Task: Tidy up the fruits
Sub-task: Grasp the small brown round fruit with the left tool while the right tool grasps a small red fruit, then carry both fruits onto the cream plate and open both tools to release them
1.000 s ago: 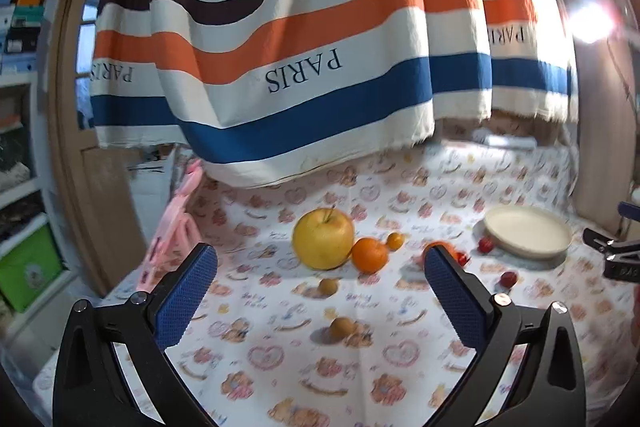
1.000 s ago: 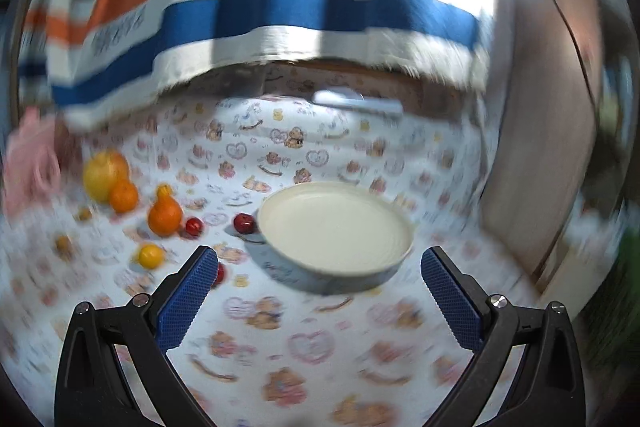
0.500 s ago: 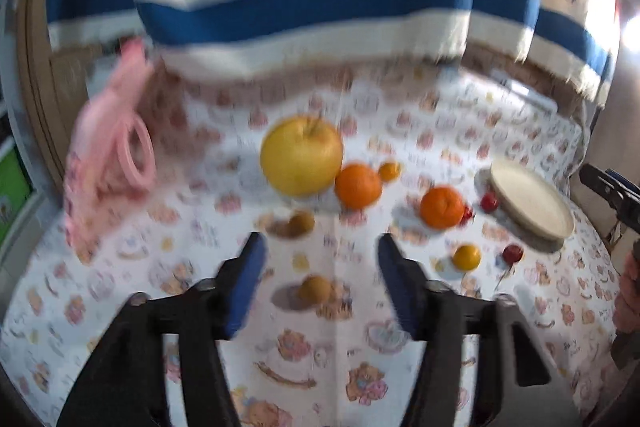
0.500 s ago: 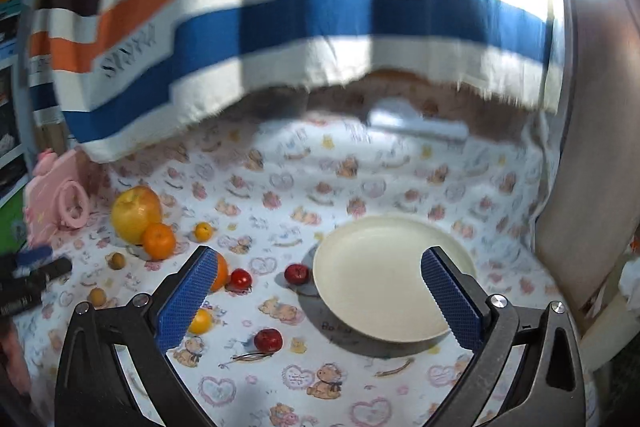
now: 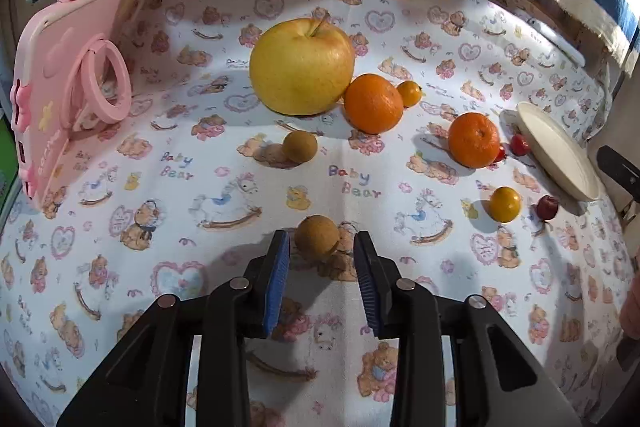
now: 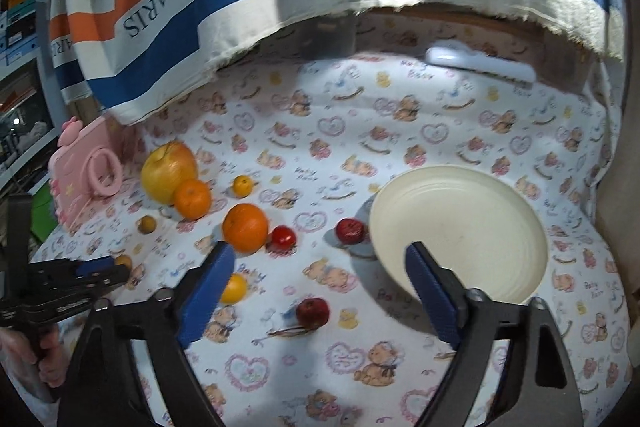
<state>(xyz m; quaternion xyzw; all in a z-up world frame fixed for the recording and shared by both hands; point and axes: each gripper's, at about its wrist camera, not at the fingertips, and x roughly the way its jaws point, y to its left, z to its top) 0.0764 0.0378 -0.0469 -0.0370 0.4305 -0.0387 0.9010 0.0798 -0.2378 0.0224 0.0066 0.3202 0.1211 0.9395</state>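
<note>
Two hand-held grippers are in our view. Our left hand-held gripper (image 5: 318,247) has its jaws narrowed around a small brown fruit (image 5: 317,237) on the counter (image 5: 224,187), pads just beside it on either side; we cannot tell whether they touch. Our right hand-held gripper (image 6: 318,269) hangs wide apart above the cloth, holding nothing, with a dark red fruit (image 6: 313,311) lying between and beyond its fingers. The cream plate (image 6: 460,231) sits near the counter's right edge, bare inside. A yellow apple (image 5: 301,67), oranges and small red fruits lie spread between; open cloth lies in front of the plate.
</note>
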